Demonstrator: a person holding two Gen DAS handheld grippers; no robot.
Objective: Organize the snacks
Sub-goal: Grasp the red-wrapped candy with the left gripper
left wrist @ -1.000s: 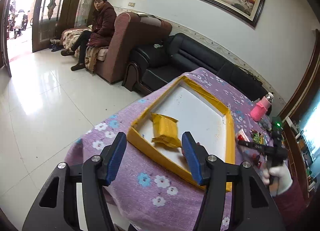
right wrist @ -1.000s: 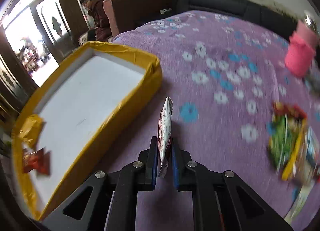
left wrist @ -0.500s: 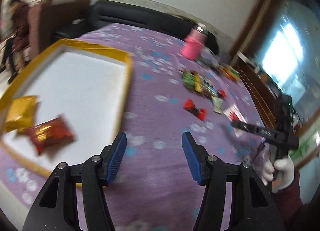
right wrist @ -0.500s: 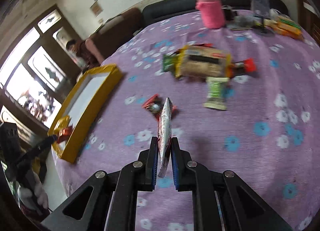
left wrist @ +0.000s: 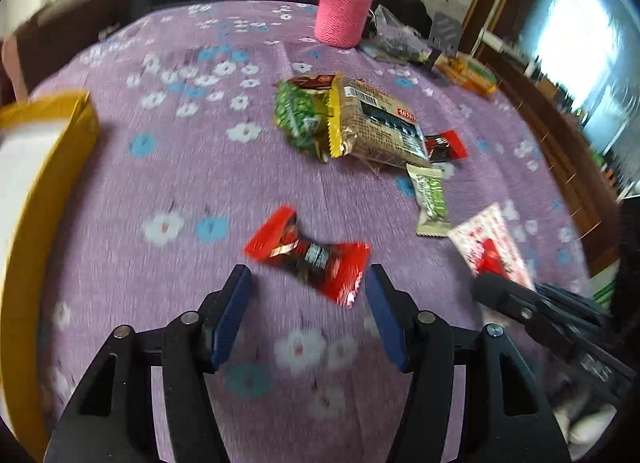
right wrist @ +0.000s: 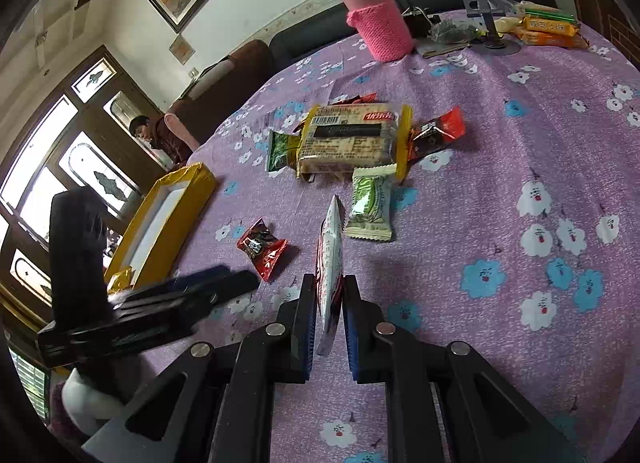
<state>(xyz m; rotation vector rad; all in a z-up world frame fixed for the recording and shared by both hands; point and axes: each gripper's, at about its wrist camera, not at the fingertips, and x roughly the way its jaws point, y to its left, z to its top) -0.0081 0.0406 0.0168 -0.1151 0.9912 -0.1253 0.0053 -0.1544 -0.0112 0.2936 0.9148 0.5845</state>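
A red snack packet [left wrist: 308, 259] lies on the purple flowered cloth, just ahead of and between the fingers of my left gripper [left wrist: 307, 279], which is open and holds nothing. My right gripper [right wrist: 329, 283] is shut on a thin white-and-red sachet [right wrist: 330, 259], held on edge above the cloth. In the right wrist view the red packet [right wrist: 262, 247] lies left of the sachet, with the left gripper [right wrist: 224, 283] beside it. The yellow-rimmed tray [left wrist: 52, 151] sits at the left edge.
Farther on lie a pale green packet [left wrist: 431, 199], a big biscuit pack with yellow ends [left wrist: 376, 123], a green pea bag [left wrist: 300, 115] and a small red packet [left wrist: 444, 145]. A pink flask [left wrist: 344, 11] stands at the back. A person [right wrist: 160, 135] sits beyond the table.
My left gripper has swung right, away from the tray, and come down over the red packet. The right gripper has turned toward the snack pile, still gripping the sachet.
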